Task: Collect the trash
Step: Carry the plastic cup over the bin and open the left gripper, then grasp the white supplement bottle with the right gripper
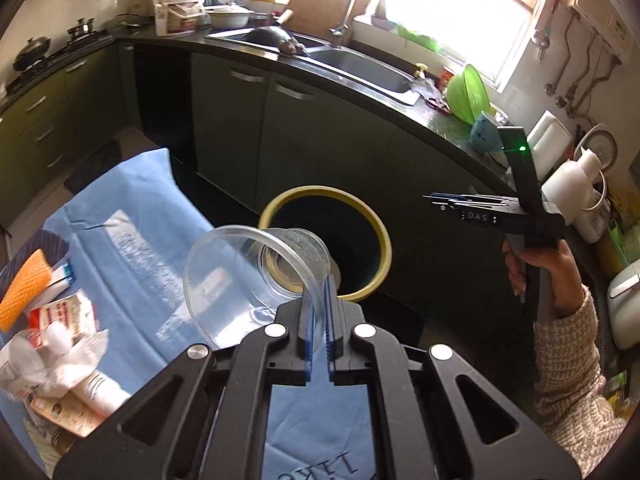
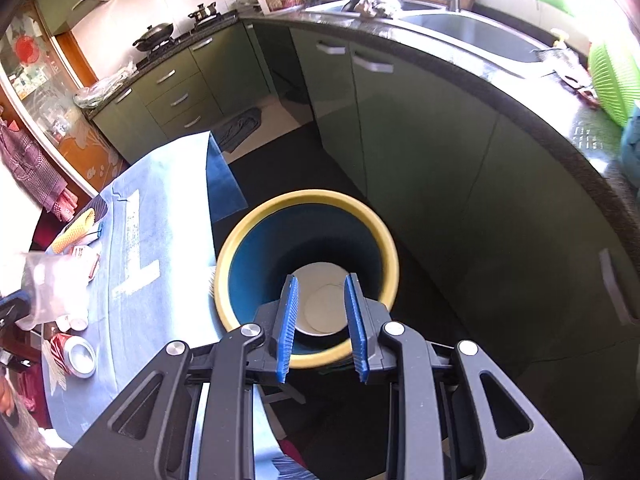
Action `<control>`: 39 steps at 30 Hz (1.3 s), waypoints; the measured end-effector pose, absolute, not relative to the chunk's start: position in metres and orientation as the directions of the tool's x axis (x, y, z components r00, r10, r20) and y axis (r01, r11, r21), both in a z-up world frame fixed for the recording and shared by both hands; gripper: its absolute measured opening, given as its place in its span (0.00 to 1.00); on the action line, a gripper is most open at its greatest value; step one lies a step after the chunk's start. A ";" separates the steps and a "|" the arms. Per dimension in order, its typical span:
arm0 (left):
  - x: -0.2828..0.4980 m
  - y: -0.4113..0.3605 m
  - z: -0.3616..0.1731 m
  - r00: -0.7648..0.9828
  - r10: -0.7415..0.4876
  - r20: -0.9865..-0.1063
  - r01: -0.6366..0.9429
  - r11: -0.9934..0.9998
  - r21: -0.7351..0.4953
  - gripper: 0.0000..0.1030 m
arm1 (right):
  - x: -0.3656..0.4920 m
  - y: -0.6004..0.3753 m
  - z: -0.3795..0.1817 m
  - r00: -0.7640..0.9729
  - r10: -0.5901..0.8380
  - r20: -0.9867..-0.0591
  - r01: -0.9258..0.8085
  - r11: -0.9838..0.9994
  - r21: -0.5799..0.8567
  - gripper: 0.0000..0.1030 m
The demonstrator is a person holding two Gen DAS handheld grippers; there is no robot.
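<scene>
Beside green kitchen cabinets, the left gripper [image 1: 318,312] pinches a clear plastic cup's [image 1: 256,276] rim, its mouth tilted back toward the camera, base just short of the yellow-rimmed bin [image 1: 384,240], over which the right gripper [image 2: 322,320] hangs half-spread and unloaded.

Green colander [image 1: 468,94] beside steel sink [image 1: 360,66]; black wok [image 2: 154,34] on stove

Two tools are counted: left tool [image 1: 318,304], right tool [image 2: 322,320]; one clear plastic cup [image 1: 256,276] is recorded; one yellow-rimmed bin [image 2: 306,200] is noted, with one white paper cup [image 2: 320,300] seen inside it; one red can [image 2: 74,354] is counted on the blue-covered counter [image 2: 168,208]; one orange sponge [image 1: 24,288] is logged; the crumpled wrappers [image 1: 60,344] could not be counted separately.
</scene>
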State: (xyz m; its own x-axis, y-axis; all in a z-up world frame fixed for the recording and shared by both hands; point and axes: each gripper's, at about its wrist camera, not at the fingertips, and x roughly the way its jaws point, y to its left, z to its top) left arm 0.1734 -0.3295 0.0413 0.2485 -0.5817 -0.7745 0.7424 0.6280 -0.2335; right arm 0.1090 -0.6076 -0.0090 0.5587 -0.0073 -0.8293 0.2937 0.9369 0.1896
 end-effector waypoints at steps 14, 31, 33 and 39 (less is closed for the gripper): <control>0.210 -0.503 -0.067 0.191 -0.396 -0.898 0.761 0.637 -0.120 0.05 | 0.042 -0.651 -0.013 0.569 -0.034 -0.822 0.357 0.910 0.209 0.24; 0.193 -0.463 -0.025 0.258 -0.480 -0.839 0.737 0.659 -0.150 0.51 | 0.052 -0.632 -0.016 0.565 -0.026 -0.825 0.328 0.924 0.196 0.31; 0.183 -0.436 -0.004 0.287 -0.514 -0.809 0.730 0.664 -0.163 0.59 | 0.057 -0.625 -0.018 0.561 -0.021 -0.827 0.317 0.929 0.191 0.31; 0.154 -0.347 0.045 0.445 -0.529 -0.722 0.676 0.728 -0.117 0.81 | 0.087 -0.585 -0.017 0.552 0.026 -0.834 0.226 0.957 0.179 0.31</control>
State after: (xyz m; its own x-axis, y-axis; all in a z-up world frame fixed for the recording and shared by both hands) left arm 0.1540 -0.3465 0.0454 0.4451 -0.5295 -0.7222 0.6760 0.7276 -0.1168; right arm 0.0869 -0.5851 -0.0165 0.5515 0.0259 -0.8338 0.2261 0.9575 0.1793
